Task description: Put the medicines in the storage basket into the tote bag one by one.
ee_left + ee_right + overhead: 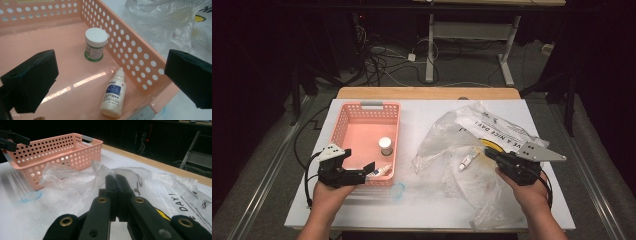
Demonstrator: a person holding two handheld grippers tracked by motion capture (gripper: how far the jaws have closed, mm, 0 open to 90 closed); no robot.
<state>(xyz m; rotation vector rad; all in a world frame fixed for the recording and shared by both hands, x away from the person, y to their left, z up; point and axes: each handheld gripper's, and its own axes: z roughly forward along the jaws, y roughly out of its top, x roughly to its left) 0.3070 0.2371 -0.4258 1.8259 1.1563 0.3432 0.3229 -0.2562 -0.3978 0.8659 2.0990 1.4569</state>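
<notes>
Overhead, from the high view, I see my left claw (371,168) spread wide over the near right corner of the pink basket (343,120), with the dropper bottle (382,171) lying at its tips; my right claw (490,154) rests on the crumpled plastic bag (447,135), jaws together, probably pinning the film so it stays put on the desk (422,210). A small tube (466,161) lies in the bag near the right claw. Next, in the left gripper view, the jaws stand apart with nothing between the pads; the dropper bottle (113,95) lies flat on the basket floor just beside the perforated wall (130,52), its long axis running along that wall, nozzle toward the white-lidded jar (95,43), which stands upright farther in. I judge the bottle is released and the claw free to withdraw. Finally, in the right gripper view, the jaws meet, closed on a fold of the bag (75,177), the basket (57,150) beyond.
</notes>
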